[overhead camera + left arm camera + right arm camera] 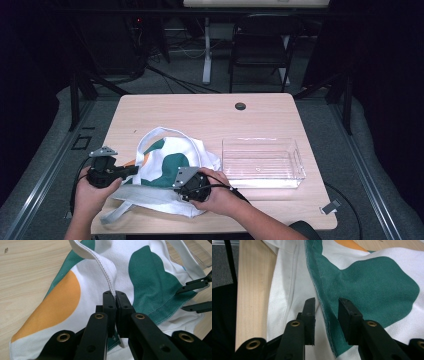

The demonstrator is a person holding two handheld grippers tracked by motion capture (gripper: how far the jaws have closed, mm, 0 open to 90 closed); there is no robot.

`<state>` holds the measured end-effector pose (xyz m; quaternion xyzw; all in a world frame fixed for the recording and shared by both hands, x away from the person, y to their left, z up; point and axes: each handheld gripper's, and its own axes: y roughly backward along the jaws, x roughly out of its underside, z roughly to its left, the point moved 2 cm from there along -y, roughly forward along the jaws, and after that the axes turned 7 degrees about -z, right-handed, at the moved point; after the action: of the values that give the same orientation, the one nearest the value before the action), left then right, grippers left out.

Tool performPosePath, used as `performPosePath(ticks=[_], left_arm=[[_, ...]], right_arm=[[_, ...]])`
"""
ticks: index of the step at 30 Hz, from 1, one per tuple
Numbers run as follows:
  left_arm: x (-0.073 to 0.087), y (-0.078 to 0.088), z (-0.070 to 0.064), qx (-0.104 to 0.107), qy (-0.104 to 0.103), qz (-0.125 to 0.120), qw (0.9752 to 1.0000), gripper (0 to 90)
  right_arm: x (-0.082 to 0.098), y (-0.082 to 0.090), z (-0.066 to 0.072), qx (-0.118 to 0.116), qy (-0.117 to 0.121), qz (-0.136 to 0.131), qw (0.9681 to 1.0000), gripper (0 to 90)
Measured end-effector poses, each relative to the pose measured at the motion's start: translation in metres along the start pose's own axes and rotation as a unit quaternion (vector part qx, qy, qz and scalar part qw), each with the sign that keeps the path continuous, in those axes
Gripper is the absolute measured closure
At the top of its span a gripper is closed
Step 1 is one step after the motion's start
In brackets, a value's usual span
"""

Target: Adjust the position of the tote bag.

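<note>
A white tote bag (pixel 170 165) with green and orange patches lies flat on the wooden table (pixel 200 115). My left gripper (pixel 115 295) is shut on the bag's white strap (pixel 100 260), which arches up from the jaws; in the high view this gripper (pixel 135 170) sits at the bag's left edge. My right gripper (pixel 326 311) stands open, its jaws astride the stitched hem of a green patch (pixel 374 287) without pressing it. In the high view the right gripper (pixel 176 184) rests over the bag's near side. Its fingers (pixel 193 286) reach in from the right in the left gripper view.
A clear plastic bin (pixel 295 150) stands on the table just right of the bag. A round cable hole (pixel 240 106) sits near the table's far edge. A dark chair (pixel 260 45) and a table leg stand beyond on the floor.
</note>
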<state>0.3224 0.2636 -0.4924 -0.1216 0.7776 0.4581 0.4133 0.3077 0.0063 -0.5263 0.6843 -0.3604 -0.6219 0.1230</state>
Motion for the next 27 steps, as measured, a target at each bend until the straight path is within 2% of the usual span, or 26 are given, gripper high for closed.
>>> performPosePath(ticks=[7,14,27], left_arm=[[0.0004,0.0002,0.001,-0.001,0.001,0.004,1.0,87.8],[0.0012,0.0001,0.0017,-0.003,0.003,0.003,1.0,87.8],[0.0022,-0.0013,0.0026,-0.008,0.0,0.006,1.0,87.5]], right_arm=[[0.0015,-0.0047,0.0003,0.008,0.007,0.006,0.9999,71.3],[0.0017,-0.0042,-0.0001,0.015,0.012,0.009,0.9998,80.3],[0.0019,-0.0049,-0.0026,0.012,0.002,0.013,0.9998,87.6]])
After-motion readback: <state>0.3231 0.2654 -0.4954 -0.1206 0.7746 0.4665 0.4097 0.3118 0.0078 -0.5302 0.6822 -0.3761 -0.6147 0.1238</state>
